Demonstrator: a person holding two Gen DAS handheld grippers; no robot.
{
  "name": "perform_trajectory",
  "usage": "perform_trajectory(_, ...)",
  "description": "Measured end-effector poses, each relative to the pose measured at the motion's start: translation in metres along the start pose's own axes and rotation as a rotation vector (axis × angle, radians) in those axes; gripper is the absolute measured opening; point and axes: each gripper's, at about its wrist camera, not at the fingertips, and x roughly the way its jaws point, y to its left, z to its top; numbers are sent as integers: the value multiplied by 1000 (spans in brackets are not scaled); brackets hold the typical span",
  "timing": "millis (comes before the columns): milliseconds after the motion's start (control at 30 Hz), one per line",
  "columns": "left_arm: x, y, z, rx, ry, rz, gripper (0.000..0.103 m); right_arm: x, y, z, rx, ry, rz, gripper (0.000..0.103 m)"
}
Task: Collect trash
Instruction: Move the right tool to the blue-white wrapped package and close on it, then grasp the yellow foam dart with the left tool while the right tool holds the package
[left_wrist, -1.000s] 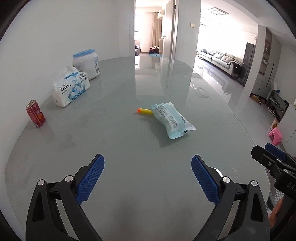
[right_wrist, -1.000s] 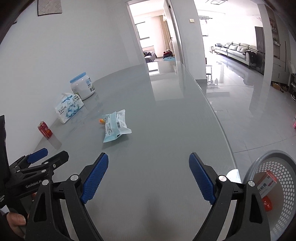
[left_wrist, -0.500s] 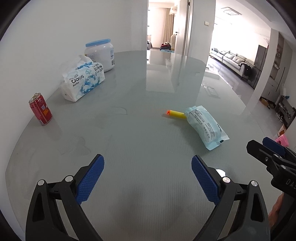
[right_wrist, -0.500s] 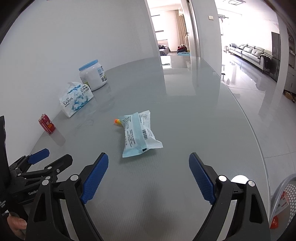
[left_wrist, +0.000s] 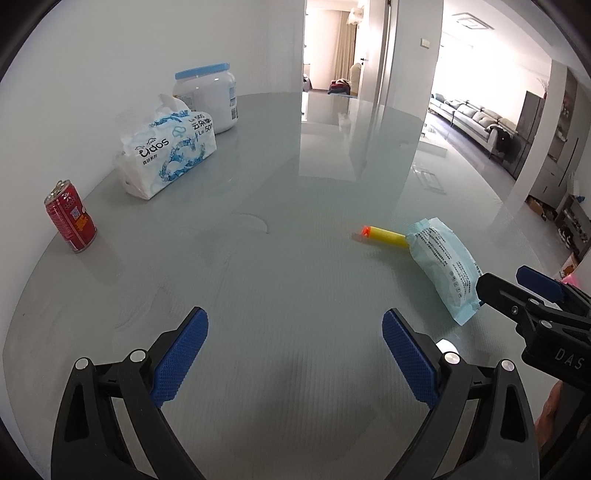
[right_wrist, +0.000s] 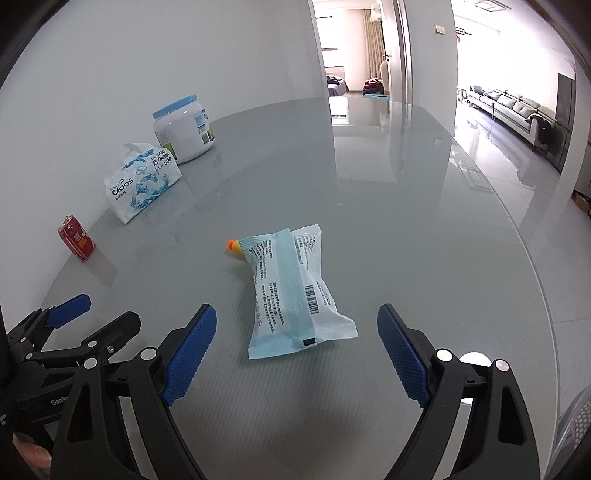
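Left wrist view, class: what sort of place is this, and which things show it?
Most likely a home, at a glossy grey dining table. A sofa stands in a bright living room beyond, and a tissue pack and red drink can sit on the table.

Table (right_wrist: 424, 229): carries every item; its left edge runs along the wall.
Packet (right_wrist: 291, 291): on the middle of the table, directly ahead of the right gripper (right_wrist: 297, 350), lying flat.
Foam dart (left_wrist: 384, 236): touching the packet's far-left end.
Can (left_wrist: 70, 216): upright at the left edge, nearest of the 3 items there.
Tissue pack (left_wrist: 168, 151): behind the can.
Jar (left_wrist: 207, 96): just behind the tissue pack.
Left gripper (left_wrist: 295, 358): left of the packet.
Basket (right_wrist: 576, 421): beyond the table's near-right edge.
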Motion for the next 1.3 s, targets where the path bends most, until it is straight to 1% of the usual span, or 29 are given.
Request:
perform_trajectory(233, 11, 0, 6, 2, 7, 3, 94, 30, -1, 16, -13, 45, -9, 85)
perform_trajectory(400, 16, 1, 8, 1, 13, 7, 94, 50, 8, 20, -59, 85, -49, 85)
perform_trajectory(567, 18, 0, 9, -1, 13, 13, 93, 61, 12, 22, -73, 98, -58, 84)
perform_trajectory(633, 19, -2, 9, -1, 16, 11, 93, 62, 11, 21, -75, 104, -57, 71)
perform_trajectory(667, 19, -3, 9, 0, 17, 11, 94, 64, 11, 21, -76, 116, -55, 56)
perform_trajectory(700, 19, -4, 10, 0, 17, 11, 94, 66, 10, 20, -73, 125, -51, 51)
perform_trajectory(767, 20, -6, 12, 1, 18, 6, 94, 62, 6, 19, -57, 115, -37, 50)
perform_trajectory(800, 20, -7, 13, 0, 17, 2, 94, 59, 3, 19, -43, 106, -31, 48)
perform_trajectory(1000, 27, -20, 22, -1, 18, -20, 94, 31, -28, 17, 58, 32, -49, 48)
perform_trajectory(1167, 41, -40, 30, 12, 28, -50, 94, 13, -60, 11, 138, 0, -57, 48)
perform_trajectory(1300, 56, -58, 39, 33, 43, -71, 94, 5, -74, 9, 170, -19, -47, 48)
